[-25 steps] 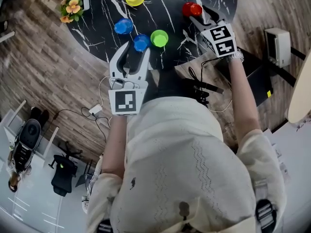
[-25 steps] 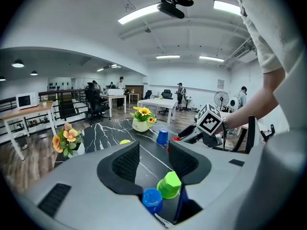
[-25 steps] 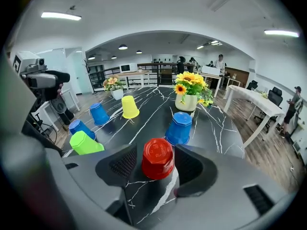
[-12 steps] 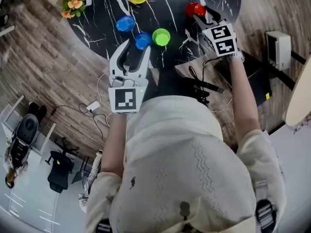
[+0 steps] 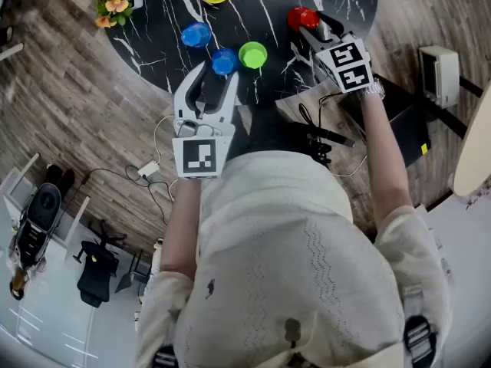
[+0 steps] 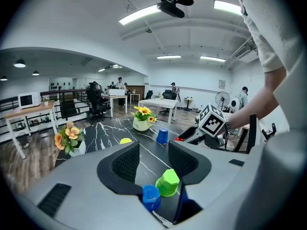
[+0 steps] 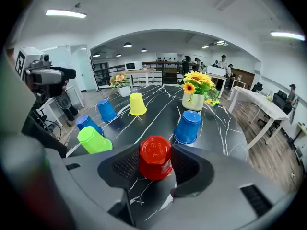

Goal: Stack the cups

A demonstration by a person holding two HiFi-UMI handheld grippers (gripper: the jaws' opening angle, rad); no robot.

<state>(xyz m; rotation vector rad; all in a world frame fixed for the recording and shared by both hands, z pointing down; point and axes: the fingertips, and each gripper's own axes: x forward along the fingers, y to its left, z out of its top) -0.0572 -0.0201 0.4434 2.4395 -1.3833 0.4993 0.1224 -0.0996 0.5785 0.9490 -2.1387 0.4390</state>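
Holds the left gripper [image 6: 152, 161] spread and empty just short of the blue cup [image 6: 150, 197] and green cup [image 6: 168, 182] on the black marbled table [image 7: 225, 128], with wood floor [image 5: 69, 90] around it and a strip-lit office beyond, and pinches the upturned red cup [image 7: 155, 157] in the right gripper [image 7: 154, 169], jaws just closing in.

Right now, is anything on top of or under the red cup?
Nothing sits on the red cup; its flat base faces up, bare. It stands upside down on the black marble table, between the right gripper's jaws, which have just been closing. Its inside is covered.
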